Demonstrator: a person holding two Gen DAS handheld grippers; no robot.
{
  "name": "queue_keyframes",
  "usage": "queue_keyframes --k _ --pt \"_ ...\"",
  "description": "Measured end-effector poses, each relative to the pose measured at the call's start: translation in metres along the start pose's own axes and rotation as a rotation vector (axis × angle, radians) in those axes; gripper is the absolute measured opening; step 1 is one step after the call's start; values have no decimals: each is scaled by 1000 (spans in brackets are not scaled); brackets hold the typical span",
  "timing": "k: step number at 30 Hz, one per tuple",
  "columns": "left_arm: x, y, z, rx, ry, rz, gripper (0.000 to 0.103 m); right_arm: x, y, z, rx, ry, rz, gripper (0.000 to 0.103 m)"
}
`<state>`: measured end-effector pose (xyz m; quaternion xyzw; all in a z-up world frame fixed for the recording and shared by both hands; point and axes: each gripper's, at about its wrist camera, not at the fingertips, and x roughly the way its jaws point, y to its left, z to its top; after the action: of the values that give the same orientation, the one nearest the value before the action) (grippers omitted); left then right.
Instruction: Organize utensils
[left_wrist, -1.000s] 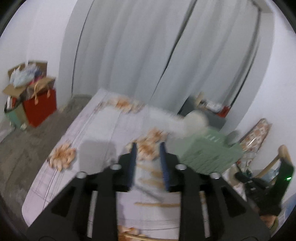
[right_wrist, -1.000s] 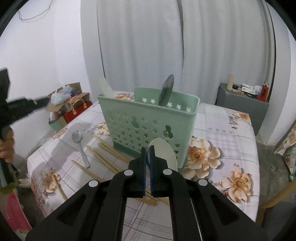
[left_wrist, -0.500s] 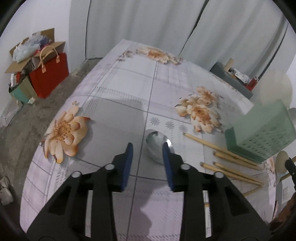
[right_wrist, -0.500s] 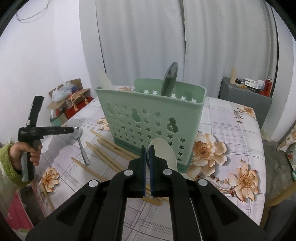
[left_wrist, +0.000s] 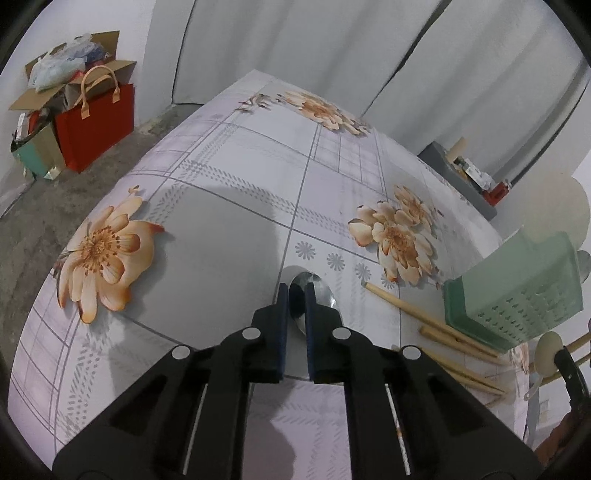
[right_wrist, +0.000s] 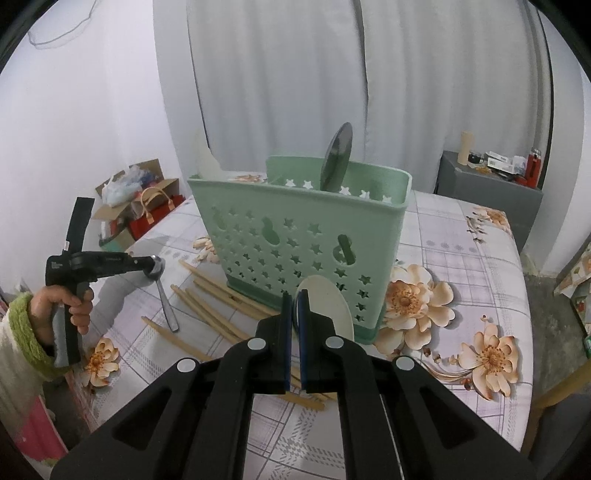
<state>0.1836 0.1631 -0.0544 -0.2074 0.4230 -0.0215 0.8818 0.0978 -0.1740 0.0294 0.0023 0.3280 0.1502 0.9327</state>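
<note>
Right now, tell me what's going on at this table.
A person is sorting utensils with two handheld grippers. The left gripper is closing on the bowl of a metal spoon lying on the floral tablecloth. The right gripper holds a cream plastic spoon before the green perforated caddy. Wooden chopsticks lie loose.

Metal spoon (left_wrist: 314, 295) lies flat left of green caddy (right_wrist: 299, 243), bowl end pinched. Wooden chopsticks (right_wrist: 210, 306) scattered at the caddy's base. White spoon (right_wrist: 325, 306) leans against its front.
</note>
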Motion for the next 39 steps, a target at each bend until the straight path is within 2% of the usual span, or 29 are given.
queue_keyframes --k 6,13,28,35,39 --pt "-8 -2 0 -41 -40 -29 2 -1 -1 1 7 3 6 3" --pt "-39 -21 11 -6 -128 -46 0 -4 -5 -1 19 -5 14 3" --pt "-153 -76 26 169 -425 34 0 -19 -11 -3 28 -48 38 3" --pt "-210 -108 44 245 -564 33 0 -24 -13 -4 31 -66 48 3" --pt "-241 -137 58 296 -646 0 0 -26 -14 -4 34 -77 51 3"
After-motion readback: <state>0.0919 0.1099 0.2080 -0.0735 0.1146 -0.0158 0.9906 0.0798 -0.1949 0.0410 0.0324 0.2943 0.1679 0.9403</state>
